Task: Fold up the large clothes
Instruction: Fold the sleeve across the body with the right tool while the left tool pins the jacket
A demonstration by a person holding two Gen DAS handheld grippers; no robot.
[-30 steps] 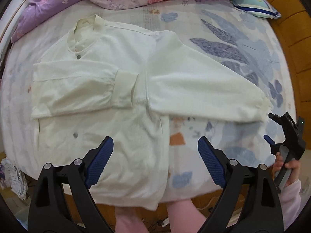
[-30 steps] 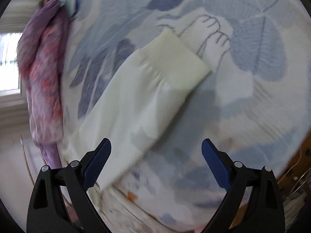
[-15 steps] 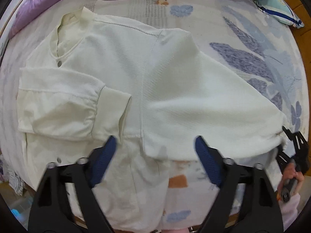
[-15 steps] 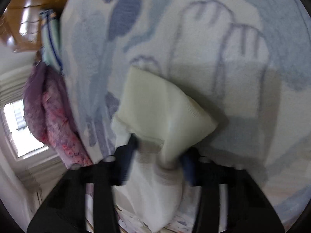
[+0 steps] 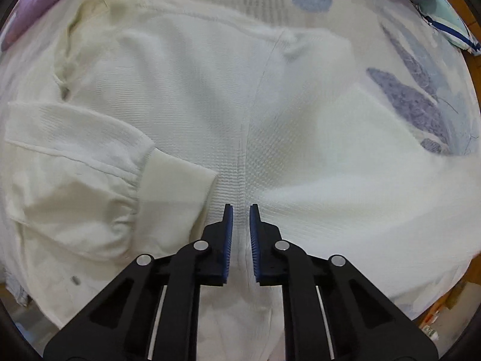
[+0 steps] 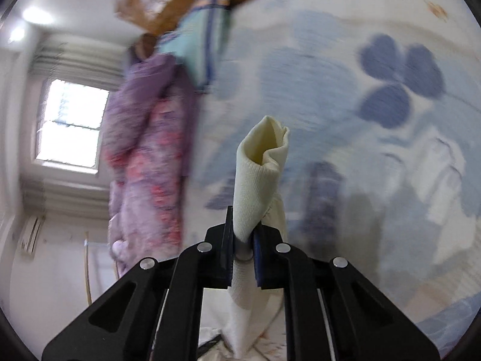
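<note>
A home bedroom — a bed with a blue-leaf-printed sheet [image 6: 345,96], a purple floral quilt [image 6: 144,162] left of the claw, a curtained window [image 6: 69,126].

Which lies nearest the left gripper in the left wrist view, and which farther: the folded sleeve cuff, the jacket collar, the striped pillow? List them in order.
From the left gripper:
1. Folded sleeve cuff, just left.
2. Jacket collar, upper left.
3. Striped pillow, far upper right, at the bed's edge.

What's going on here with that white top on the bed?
A person is folding a cream top on a bed. One sleeve already lies across the chest. The right gripper is closing on the other sleeve's cuff, raised off the bed. The left gripper is closing on the body beside the armhole seam.
</note>
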